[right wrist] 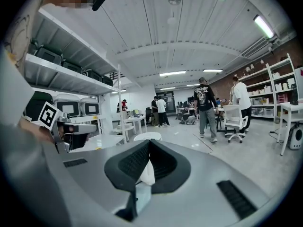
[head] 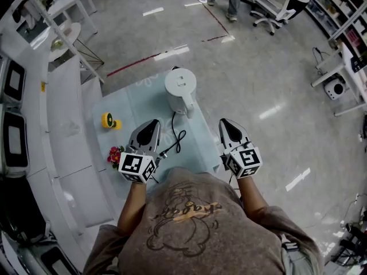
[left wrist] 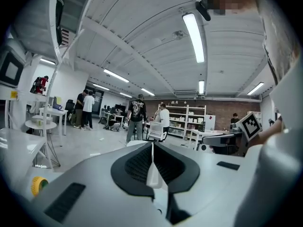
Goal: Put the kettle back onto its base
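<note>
The white kettle stands upright near the far edge of the pale blue table, its lid facing up. A black cord runs from its foot toward me; the base cannot be made out separately. My left gripper hovers over the table's near part, short of the kettle, jaws shut with nothing between them. My right gripper hangs level with it off the table's right edge, also shut and empty. The kettle's lid peeks just above the right jaws.
A yellow tape roll and a small bunch of red flowers lie on the table's left side. White shelving runs along the left. People and an office chair are far across the floor.
</note>
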Motion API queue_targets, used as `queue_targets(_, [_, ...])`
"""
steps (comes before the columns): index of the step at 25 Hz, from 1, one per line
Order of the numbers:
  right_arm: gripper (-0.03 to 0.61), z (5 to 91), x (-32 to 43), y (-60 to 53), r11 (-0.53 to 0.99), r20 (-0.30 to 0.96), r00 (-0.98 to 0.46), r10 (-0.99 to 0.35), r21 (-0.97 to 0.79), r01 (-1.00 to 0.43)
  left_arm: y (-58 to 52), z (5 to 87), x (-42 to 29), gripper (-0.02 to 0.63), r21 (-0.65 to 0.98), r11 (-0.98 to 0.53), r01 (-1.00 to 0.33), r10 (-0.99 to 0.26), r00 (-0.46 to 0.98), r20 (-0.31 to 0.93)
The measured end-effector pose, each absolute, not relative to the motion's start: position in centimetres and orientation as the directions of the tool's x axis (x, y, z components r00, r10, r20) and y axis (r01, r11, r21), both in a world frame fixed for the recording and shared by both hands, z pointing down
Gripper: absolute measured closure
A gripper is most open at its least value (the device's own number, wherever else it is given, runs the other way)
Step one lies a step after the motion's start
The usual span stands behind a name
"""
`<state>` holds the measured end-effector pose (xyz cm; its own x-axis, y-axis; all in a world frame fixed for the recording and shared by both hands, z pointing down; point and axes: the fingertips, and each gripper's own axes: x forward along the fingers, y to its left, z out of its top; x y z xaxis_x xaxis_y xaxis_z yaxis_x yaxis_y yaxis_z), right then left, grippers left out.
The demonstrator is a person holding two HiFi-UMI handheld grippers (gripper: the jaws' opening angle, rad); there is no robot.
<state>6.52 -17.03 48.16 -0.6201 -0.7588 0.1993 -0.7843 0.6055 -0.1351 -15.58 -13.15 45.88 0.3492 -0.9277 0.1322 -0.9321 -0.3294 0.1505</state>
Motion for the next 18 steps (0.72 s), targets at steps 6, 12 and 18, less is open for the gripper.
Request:
queue_targets(6, [0.578, 49.0, 7.2, -16.9, 0.591, 0.208, -0.607, -0.767, -0.140, -0.794, -13.5, 46.4, -15.8, 0.592, 0.154, -0.311, -0.938, -0.933, 0.332, 0.139])
queue_targets(12, [0.580, 49.2, 7.2, -16.9, 0.588, 0.211, -0.606, -0.767, -0.146, -0.795, -13.6, 46.2, -15.4, 0.592, 0.158, -0.318, -0.935, -0.930, 0.340, 0.137])
queue_targets(18, [0.580, 49.1, 7.0, -16.7, 0.590, 0.211, -0.609, -0.765, -0.151, -0.793, -13.4, 46.3, -15.3, 0.592, 0.165, -0.318, -0.934, -0.929, 0.341, 0.141])
